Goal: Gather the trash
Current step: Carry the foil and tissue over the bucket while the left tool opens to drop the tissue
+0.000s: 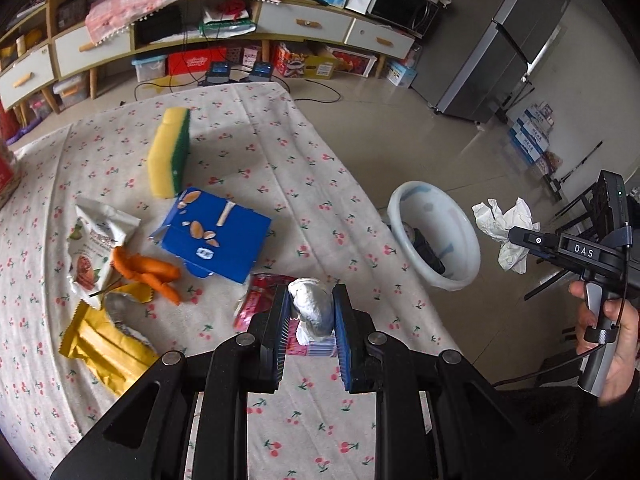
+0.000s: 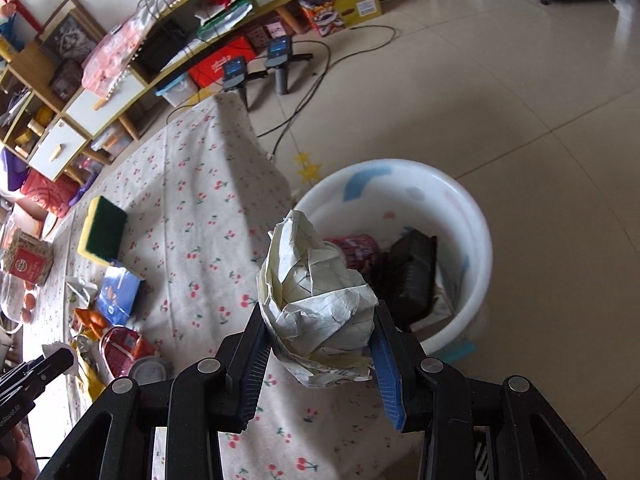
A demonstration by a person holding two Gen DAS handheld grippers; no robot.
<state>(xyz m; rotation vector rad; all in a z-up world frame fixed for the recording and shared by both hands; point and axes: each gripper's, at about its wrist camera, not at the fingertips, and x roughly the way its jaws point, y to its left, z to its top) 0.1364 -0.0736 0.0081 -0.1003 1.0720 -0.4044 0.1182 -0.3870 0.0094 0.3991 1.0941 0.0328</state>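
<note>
A crumpled paper ball [image 2: 316, 300] sits pinched in the right gripper [image 2: 318, 344], poised near the white bin [image 2: 476, 216], probably for dropping. The left gripper [image 1: 311, 316] clamps a white wad [image 1: 312, 308] above the cherry-print tablecloth [image 1: 248, 152].

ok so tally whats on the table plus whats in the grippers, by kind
Crumpled wads held in grippers: 2, white wad in the left gripper, paper ball in the right gripper
Wrappers and packets: 3, white pouch, yellow packet, red wrapper
Boxes: 1, blue box
Sponges: 1, sponge
Carrots: 1 bunch, carrots
Total: 8
</note>
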